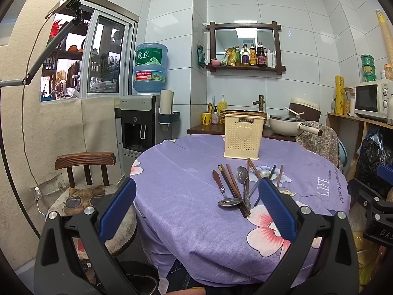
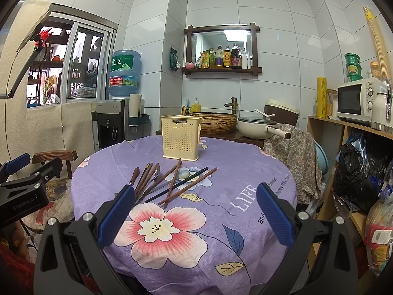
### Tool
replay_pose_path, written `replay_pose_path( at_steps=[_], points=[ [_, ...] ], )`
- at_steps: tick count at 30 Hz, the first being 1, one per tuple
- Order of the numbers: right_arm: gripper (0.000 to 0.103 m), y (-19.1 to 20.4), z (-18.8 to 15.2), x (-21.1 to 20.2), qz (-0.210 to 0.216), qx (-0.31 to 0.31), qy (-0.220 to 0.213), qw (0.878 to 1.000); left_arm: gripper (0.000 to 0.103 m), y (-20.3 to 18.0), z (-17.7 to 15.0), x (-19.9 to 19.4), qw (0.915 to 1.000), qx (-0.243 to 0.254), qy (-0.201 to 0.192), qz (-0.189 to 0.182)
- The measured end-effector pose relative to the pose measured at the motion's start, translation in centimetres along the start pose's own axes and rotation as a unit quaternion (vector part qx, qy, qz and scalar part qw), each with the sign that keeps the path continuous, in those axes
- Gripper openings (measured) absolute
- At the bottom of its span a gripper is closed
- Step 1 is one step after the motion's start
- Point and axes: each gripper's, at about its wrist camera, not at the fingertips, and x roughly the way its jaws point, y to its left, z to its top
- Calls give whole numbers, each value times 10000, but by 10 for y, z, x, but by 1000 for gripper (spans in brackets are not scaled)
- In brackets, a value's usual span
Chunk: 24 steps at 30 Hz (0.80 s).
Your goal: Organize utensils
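A cream perforated utensil holder with a heart on its front stands upright at the far side of the round table. In front of it lies a loose pile of utensils: brown chopsticks, metal spoons, a wooden-handled spoon and a dark chopstick. My left gripper is open, held above the near table edge, short of the pile. My right gripper is open too, over the flower print, with nothing between its fingers.
The table wears a purple flowered cloth. A wooden chair stands at its left, a cloth-draped chair at the right. Behind are a counter with a basket sink and a pan, a water dispenser and a microwave shelf.
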Motion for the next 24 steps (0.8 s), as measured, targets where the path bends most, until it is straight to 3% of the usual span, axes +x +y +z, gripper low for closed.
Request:
replay_pose_path(
  at_steps=[24],
  points=[
    [97, 0, 0, 0, 8, -5, 17, 10000, 99, 1, 0, 1, 10000, -2, -7, 15]
  ],
)
